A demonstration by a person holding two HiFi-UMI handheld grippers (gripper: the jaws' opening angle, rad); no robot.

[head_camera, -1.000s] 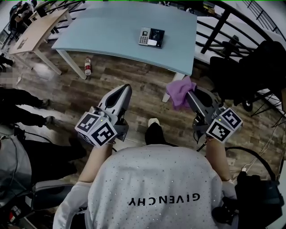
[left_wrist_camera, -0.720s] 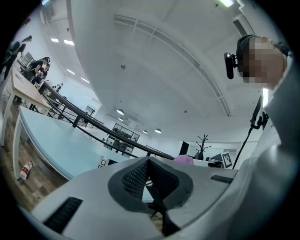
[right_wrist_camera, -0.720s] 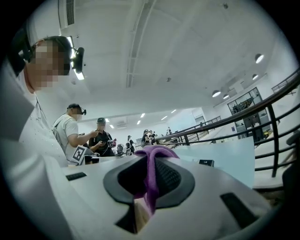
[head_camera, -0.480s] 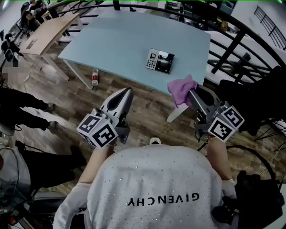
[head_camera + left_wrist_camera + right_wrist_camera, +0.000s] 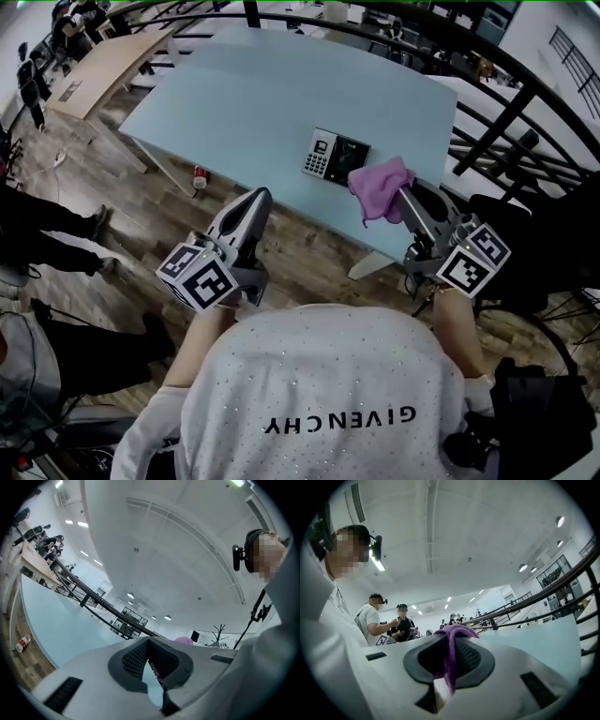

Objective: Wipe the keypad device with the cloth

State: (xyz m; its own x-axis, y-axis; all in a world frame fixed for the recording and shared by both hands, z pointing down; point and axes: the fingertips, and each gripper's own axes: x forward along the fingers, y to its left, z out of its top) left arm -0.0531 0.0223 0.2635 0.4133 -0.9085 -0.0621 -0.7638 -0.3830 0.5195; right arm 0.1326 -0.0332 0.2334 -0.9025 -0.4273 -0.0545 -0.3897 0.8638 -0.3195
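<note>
The right gripper (image 5: 405, 195) pinches a crumpled purple cloth (image 5: 380, 186), just right of the black-and-grey keypad device (image 5: 336, 156) at frame centre. The left gripper (image 5: 256, 199) is closed and empty.

The table (image 5: 253, 103), pale blue, stands directly ahead of the left gripper (image 5: 260, 195) and the right gripper (image 5: 405, 197). A bottle (image 5: 198, 176) lies on the wood floor (image 5: 309, 246), ahead and to the left of the left gripper, near the table edge. A wooden desk (image 5: 103, 56) stands well ahead and left. A black railing (image 5: 511, 117) runs ahead and right of the right gripper. A black bag (image 5: 539, 422) lies behind the right gripper. In the right gripper view, two standing people (image 5: 377, 618) appear left of the jaws.
</note>
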